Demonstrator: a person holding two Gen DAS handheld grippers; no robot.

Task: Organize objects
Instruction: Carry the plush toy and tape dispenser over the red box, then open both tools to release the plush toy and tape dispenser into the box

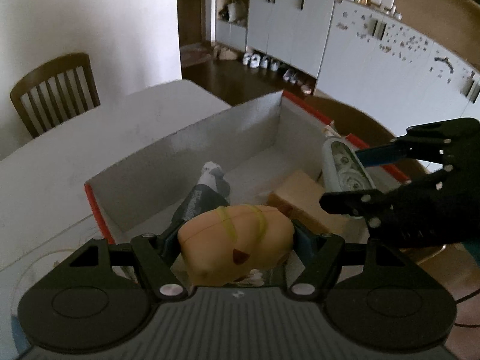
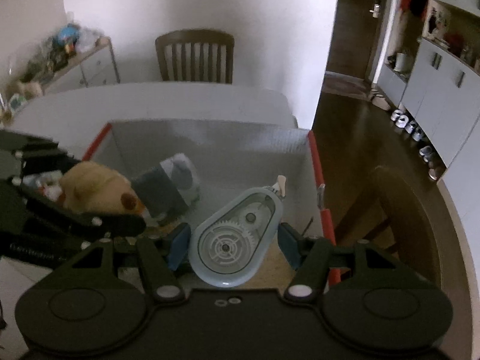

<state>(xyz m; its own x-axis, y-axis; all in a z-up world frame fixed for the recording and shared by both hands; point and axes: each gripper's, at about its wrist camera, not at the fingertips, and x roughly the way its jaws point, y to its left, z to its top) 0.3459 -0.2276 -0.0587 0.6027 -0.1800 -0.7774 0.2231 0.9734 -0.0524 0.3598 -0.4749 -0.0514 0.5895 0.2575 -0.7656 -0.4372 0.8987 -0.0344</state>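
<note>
Two grippers clenched over red-edged white cardboard box point(image 1: 186, 150): left gripper point(image 1: 237, 237) on tan plush toy point(image 1: 237, 240) near front edge; right gripper point(image 2: 234, 243) on pale-blue transparent tape dispenser point(image 2: 234, 240) near right wall.

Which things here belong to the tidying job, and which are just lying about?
Job:
- tan plush toy, in left tongs
- pale blue correction tape dispenser, in right tongs
- white cardboard box with red edges
- grey pouch inside it

Lying about:
- wooden slatted chair
- white shoes
- grey cabinets
</note>
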